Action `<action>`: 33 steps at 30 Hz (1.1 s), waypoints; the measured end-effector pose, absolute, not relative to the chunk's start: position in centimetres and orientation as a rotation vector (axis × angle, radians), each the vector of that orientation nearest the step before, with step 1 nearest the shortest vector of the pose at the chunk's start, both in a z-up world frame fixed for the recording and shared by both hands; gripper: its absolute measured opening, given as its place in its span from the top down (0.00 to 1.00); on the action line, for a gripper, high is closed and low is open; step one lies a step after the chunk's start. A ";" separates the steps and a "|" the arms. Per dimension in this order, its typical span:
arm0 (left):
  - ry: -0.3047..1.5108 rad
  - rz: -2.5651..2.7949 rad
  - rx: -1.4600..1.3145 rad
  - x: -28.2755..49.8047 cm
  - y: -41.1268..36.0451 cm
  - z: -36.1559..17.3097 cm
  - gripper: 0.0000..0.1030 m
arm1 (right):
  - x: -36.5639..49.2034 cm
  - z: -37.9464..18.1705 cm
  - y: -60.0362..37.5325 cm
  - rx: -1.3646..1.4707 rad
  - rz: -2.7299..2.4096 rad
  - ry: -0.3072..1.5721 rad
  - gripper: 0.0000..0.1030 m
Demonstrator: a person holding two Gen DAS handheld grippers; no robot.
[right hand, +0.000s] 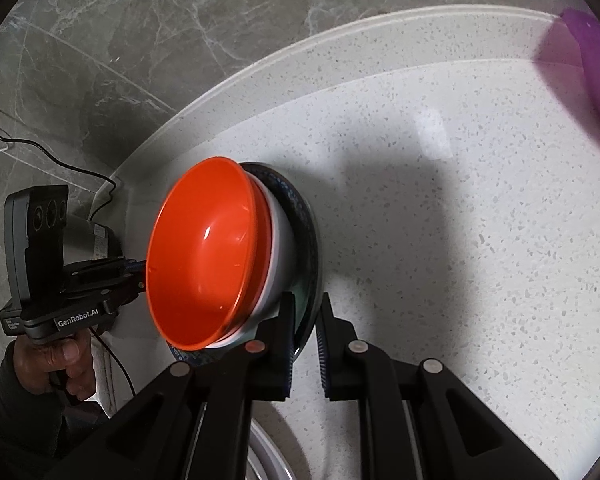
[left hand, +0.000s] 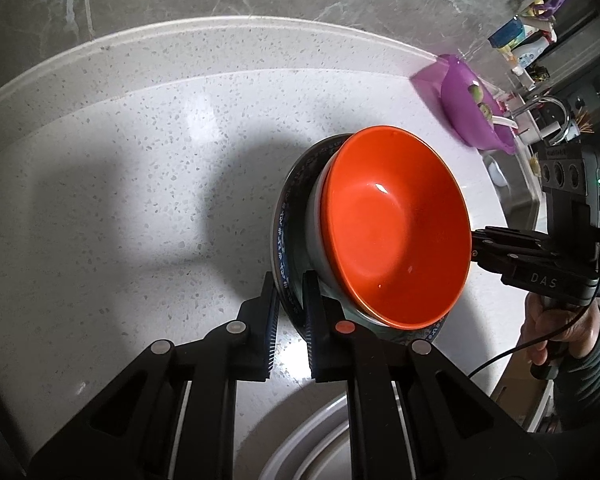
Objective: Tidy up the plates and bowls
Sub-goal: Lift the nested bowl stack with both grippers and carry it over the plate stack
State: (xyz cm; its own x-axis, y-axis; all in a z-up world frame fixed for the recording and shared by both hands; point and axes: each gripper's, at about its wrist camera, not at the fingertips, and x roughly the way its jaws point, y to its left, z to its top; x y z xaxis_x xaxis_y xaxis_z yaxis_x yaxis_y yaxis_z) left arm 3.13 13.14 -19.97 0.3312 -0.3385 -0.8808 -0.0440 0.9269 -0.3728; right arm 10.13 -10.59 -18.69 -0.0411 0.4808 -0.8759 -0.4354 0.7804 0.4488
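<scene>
**Inspector:** Where did the stack sit, and what held it?

**Assistant:** An orange bowl (left hand: pixel 396 228) nested in a white bowl (left hand: pixel 314 236), both resting on a dark patterned plate (left hand: pixel 284 240). The plate was pinched at opposite rims. The left gripper (left hand: pixel 290 300) was clamped on its near-left edge, and the right gripper (right hand: pixel 305 320) was clamped on its right edge.

**Inspector:** Which relation governed the coming move?

**Assistant:** The plate spanned straight between the two grippers, left to right, over the speckled counter (left hand: pixel 140 200). Whether it touched the counter could not be told. Neither hand was nearer; each held one end.

**Inspector:** Risk?

**Assistant:** In my judgement the bowls were only resting on the plate, so any tilt between the two hands could slide them. A purple basin (left hand: pixel 468 108) stood well apart, far right.
</scene>
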 end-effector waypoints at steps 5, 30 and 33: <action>1.204 -0.197 -0.364 2.2 13.2 -18.1 0.92 | 9.7 -16.6 -10.9 0.043 0.745 1.410 0.87; 1.118 -0.216 -0.331 -12.6 11.5 -9.8 0.92 | -1.4 -8.9 -12.1 0.040 0.795 1.312 0.87; 1.133 -0.228 -0.337 -14.3 10.9 -10.8 0.92 | -2.9 -9.4 -12.6 0.046 0.783 1.324 0.87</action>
State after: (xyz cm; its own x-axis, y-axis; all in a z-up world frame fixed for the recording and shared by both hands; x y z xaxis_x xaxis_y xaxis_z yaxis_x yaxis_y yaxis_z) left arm -14.27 10.92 -10.79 0.4094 -0.3457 -0.8444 0.0081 0.9268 -0.3755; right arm -2.92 -12.65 -9.40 0.0327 0.5332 -0.8454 -0.4834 0.7487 0.4535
